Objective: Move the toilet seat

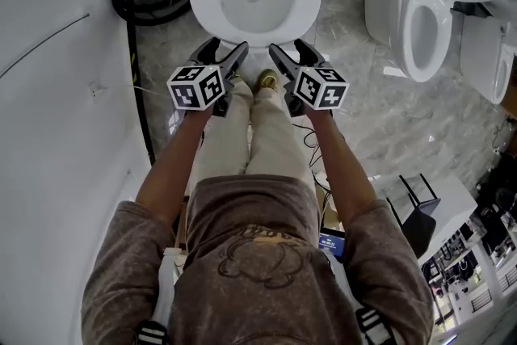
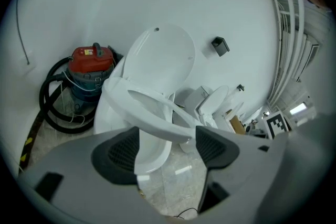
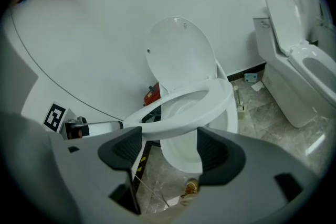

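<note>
Toilet seat (image 3: 218,102) is part-raised, its near rim clear of the bowl (image 3: 179,153) and lying across the wide-spread jaws of the left gripper (image 1: 226,46) and the right gripper (image 1: 287,46). It looks carried from beneath, not clamped. The lid (image 3: 181,55) stands upright at the far wall, and swinging the seat up to it seems to be what is left.

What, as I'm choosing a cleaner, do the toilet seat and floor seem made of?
Toilet seat: probably glossy white plastic, since it is thin and smoothly moulded. Floor: polished marble or marble-look tile, going by its grey veining and reflections.
</note>
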